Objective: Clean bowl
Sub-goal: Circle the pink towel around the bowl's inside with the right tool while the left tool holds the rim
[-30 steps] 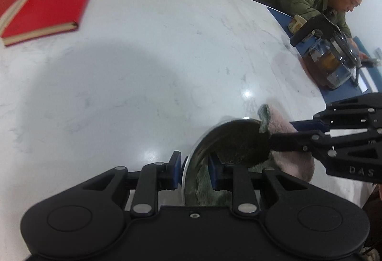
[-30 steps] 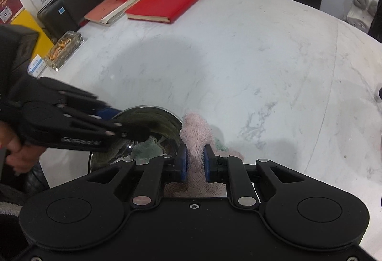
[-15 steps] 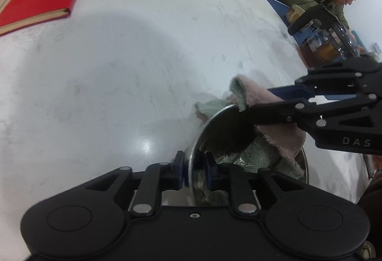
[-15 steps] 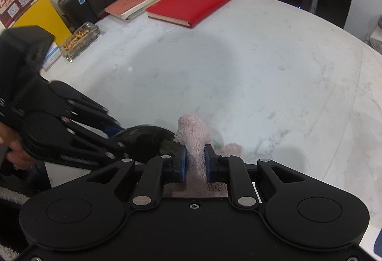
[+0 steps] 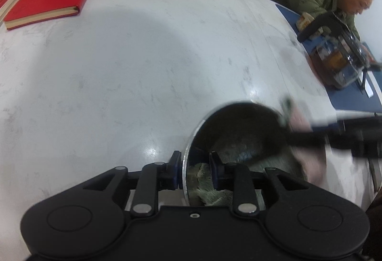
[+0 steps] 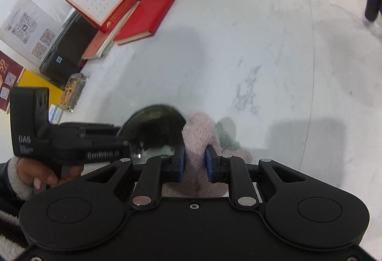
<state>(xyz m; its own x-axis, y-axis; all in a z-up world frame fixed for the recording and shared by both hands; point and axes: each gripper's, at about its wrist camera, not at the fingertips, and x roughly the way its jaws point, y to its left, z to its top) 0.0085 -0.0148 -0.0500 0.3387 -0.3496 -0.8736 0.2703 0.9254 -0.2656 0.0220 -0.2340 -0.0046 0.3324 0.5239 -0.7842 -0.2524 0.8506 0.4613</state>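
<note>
From the left wrist view, we see our left gripper [image 5: 193, 171] astride the metal bowl [image 5: 238, 132], one pad outside the rim [image 5: 185, 165] and one inside, and the jaws are opening slightly with the wall between them; the outer pad looks to touch the rim, while the inner one we cannot tell. We judge the bowl light, stiff and slick, so the rim is the place to hold, firmly. From the right wrist view, our right gripper [image 6: 193, 163] pinches the pink cloth [image 6: 198, 134], bunched between the pads, with the bowl just left of the jaws. The cloth is soft and should mould to the curve.
</note>
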